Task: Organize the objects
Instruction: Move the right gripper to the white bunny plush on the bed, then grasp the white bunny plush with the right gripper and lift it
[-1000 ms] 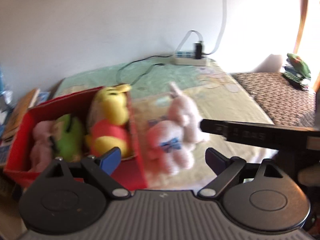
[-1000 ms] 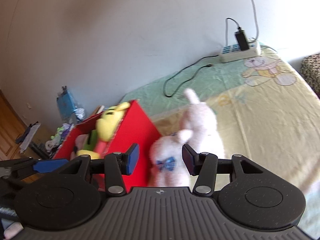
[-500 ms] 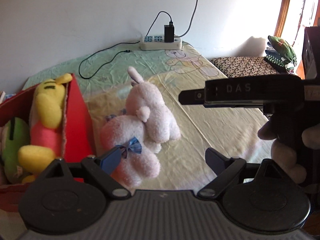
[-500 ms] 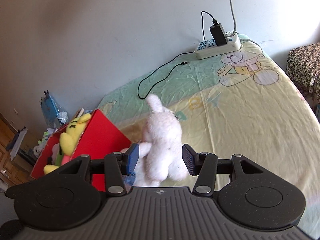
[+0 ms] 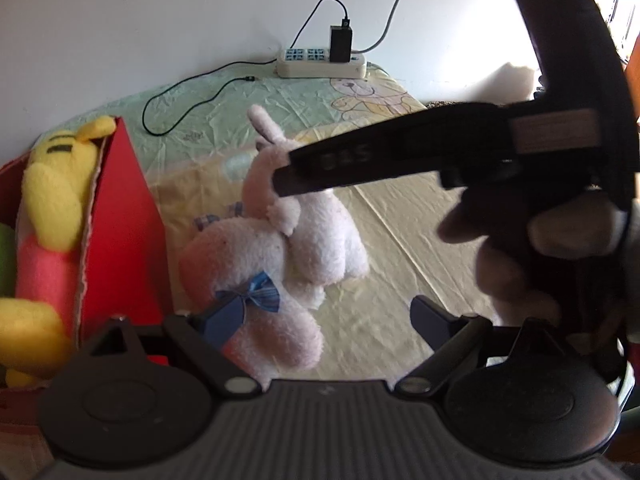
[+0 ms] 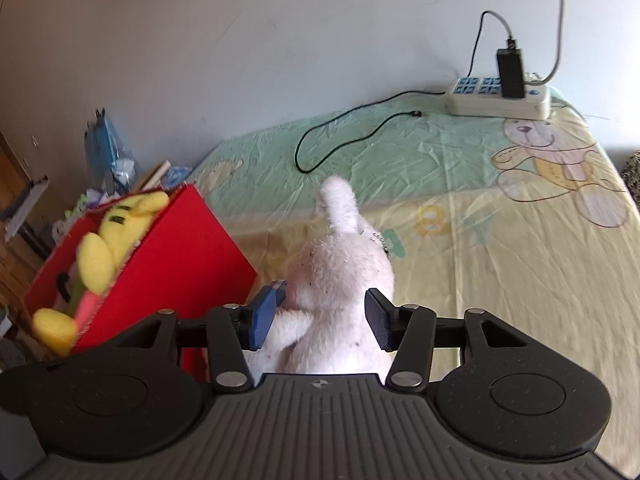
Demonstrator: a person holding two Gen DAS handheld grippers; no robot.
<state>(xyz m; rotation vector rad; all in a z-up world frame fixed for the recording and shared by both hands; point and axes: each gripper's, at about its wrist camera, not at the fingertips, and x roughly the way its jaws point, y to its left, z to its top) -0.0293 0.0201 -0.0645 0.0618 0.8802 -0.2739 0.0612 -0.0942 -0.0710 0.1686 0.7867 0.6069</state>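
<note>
A white plush rabbit (image 5: 304, 216) lies on the bed sheet against a pinkish plush with a blue bow (image 5: 256, 292), beside a red box (image 5: 124, 232). A yellow bear plush (image 5: 52, 200) sits in the box. My left gripper (image 5: 328, 316) is open, low in front of the bow plush. My right gripper (image 6: 324, 316) is open with its jaws on either side of the white rabbit (image 6: 340, 280); its body shows from the side in the left wrist view (image 5: 400, 160). The red box (image 6: 168, 264) and yellow bear (image 6: 116, 232) are at its left.
A white power strip with a black charger (image 6: 500, 96) and a black cable (image 6: 340, 136) lie at the back of the bed near the wall. Cluttered items (image 6: 104, 160) stand behind the box at the left. The sheet (image 6: 500, 240) stretches right.
My right gripper has moved down and forward until its jaws straddle the white rabbit. My left gripper has swung right, from the box to the plush pair.
</note>
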